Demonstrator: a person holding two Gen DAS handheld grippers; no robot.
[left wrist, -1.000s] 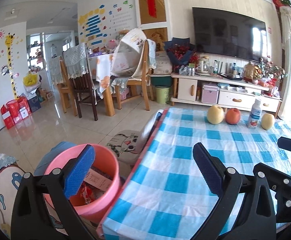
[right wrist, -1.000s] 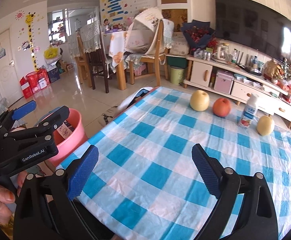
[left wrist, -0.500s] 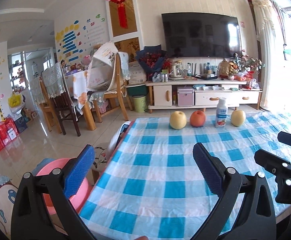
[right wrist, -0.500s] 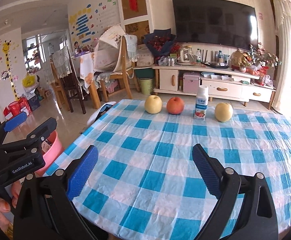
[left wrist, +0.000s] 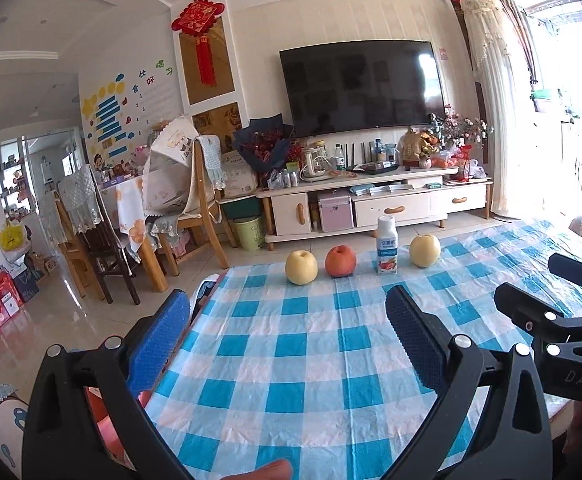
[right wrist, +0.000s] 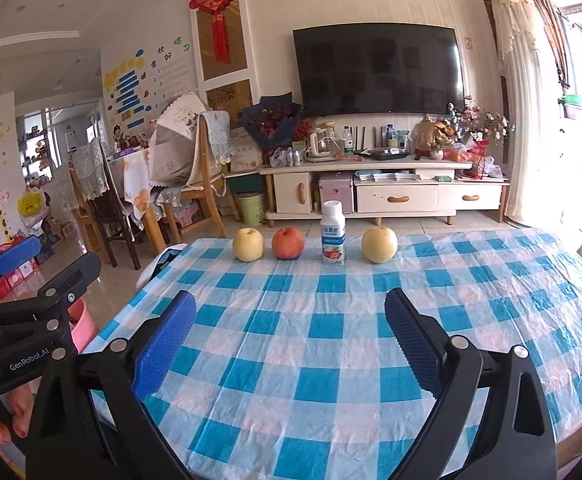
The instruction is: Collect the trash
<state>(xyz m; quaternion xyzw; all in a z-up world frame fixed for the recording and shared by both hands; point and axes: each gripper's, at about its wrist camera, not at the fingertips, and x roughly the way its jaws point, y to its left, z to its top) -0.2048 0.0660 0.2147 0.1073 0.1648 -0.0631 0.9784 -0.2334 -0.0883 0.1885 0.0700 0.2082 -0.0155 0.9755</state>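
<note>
Blue-checked table (right wrist: 331, 344) fills the lower frame; the milk bottle (right wrist: 333, 239) stands mid-frame among three fruits. Left gripper (left wrist: 287, 344) and right gripper (right wrist: 287, 340) both gape wide, empty, pink bin (right wrist: 82, 322) lower left.

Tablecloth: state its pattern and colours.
The tablecloth is a blue, white and pale pink check, clearest in the right wrist view.
</note>
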